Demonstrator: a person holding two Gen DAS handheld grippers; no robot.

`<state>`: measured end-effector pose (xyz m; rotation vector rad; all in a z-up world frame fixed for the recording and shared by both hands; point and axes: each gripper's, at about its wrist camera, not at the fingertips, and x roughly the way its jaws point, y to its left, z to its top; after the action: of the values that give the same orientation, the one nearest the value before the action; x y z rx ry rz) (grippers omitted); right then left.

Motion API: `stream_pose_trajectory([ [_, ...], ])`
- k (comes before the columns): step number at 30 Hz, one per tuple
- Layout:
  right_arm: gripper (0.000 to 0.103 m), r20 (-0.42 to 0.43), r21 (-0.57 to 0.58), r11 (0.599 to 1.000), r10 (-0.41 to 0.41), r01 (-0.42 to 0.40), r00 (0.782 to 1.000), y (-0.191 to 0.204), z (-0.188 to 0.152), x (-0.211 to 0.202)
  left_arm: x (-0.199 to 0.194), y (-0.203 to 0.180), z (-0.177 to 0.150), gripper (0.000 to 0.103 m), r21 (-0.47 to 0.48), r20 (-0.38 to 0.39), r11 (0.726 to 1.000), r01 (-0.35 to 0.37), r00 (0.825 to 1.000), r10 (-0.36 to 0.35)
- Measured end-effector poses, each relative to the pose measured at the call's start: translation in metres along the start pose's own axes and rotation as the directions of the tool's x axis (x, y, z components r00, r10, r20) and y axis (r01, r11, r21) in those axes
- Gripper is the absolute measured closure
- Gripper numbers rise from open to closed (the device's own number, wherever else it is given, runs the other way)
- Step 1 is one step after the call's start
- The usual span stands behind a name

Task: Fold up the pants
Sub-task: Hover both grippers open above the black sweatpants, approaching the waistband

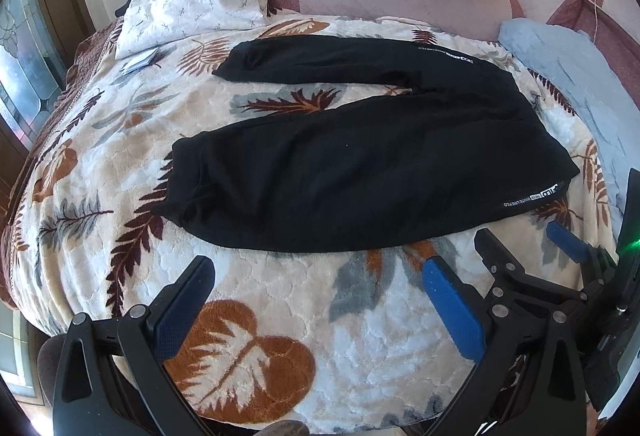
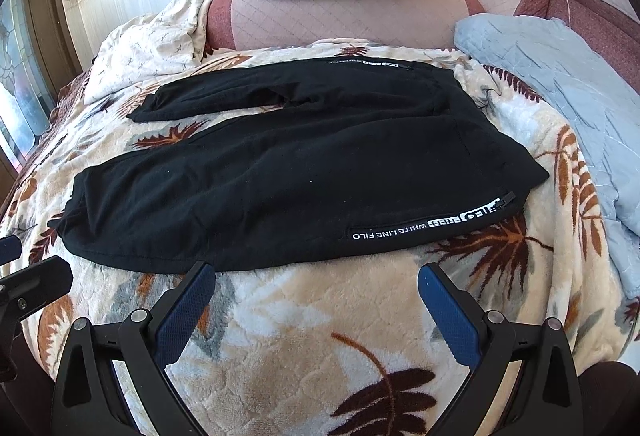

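We are looking over a leaf-patterned blanket (image 1: 280,300) that is covering the bed, with black pants (image 1: 360,164) lying flat and unfolded across its middle, legs pointing left and waistband to the right beside a pale blue quilt (image 2: 560,76). We are holding the left gripper (image 1: 316,292) and the right gripper (image 2: 316,296) just short of the pants' near edge, both with jaws spread wide and gripping nothing. A small booklet, possibly, (image 1: 140,61) is sitting near the white pillow (image 1: 192,4).
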<state>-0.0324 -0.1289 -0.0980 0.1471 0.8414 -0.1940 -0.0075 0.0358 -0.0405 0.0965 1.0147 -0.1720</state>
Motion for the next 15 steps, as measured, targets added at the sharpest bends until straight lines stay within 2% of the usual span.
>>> stream_pose_trajectory([
  [15,0.000,-0.038,-0.014,1.000,-0.023,0.023,0.999,0.003,-0.004,0.013,0.024,0.017,-0.006,0.000,-0.078,-0.064,0.995,0.061,0.996,-0.066],
])
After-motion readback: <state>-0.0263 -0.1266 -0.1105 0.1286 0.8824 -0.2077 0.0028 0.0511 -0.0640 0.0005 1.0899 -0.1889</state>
